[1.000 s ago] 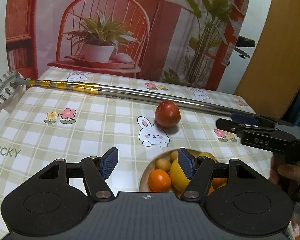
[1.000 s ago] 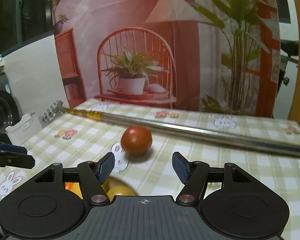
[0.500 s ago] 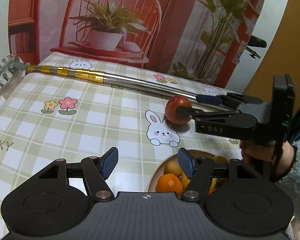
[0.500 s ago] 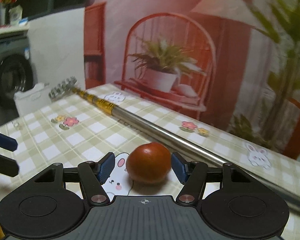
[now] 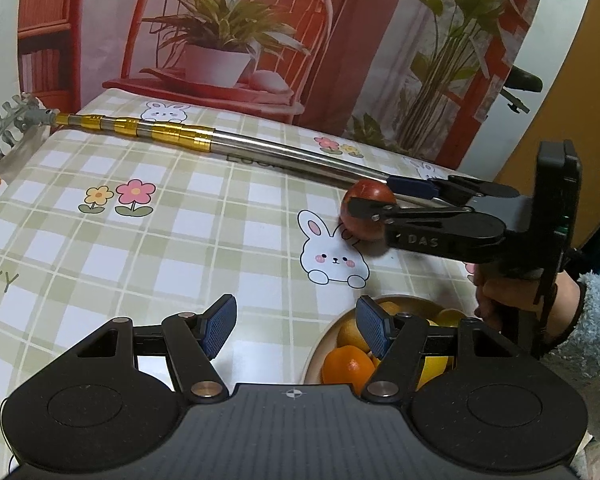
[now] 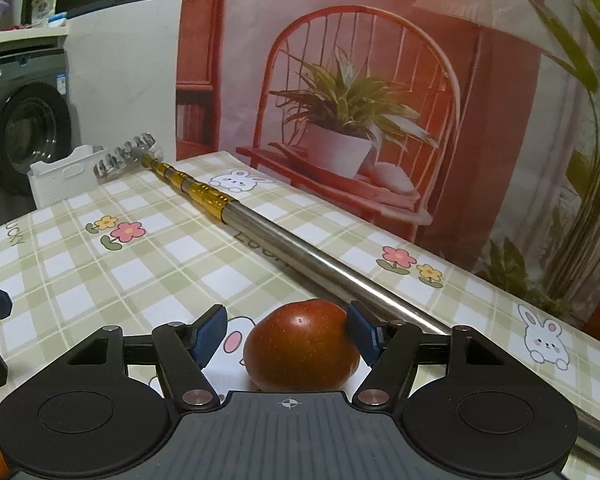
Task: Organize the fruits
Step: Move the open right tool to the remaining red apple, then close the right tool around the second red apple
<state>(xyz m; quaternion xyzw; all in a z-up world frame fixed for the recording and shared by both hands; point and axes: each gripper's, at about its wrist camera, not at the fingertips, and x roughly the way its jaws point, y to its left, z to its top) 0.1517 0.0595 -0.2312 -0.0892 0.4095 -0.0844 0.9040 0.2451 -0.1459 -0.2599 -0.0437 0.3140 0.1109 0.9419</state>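
We have most of the fruit gathered already: the bowl (image 5: pixel 320 354) at the near edge of the counter (image 5: pixel 180 248) holds an orange (image 5: pixel 346 366) and several yellow fruits, partly hidden behind our left gripper (image 5: pixel 296 326). One piece is left outside it, the red apple (image 6: pixel 302 346), which sits on the checked cloth next to the printed rabbit and just in front of the metal pole (image 6: pixel 300 248) lying across the counter. Our right gripper (image 6: pixel 286 334) has the apple between its jaws; the jaws have just been opening a little, and the right pad looks to touch the skin while a gap shows on the left, so we judge the apple straddled but not yet clamped. The left gripper's jaws stand released with nothing between them, hanging over the counter beside the bowl. What remains, as we read it, is to close on the apple, lift it clear of the pole and set it among the others in the bowl. The round apple could roll toward the pole if nudged off centre.
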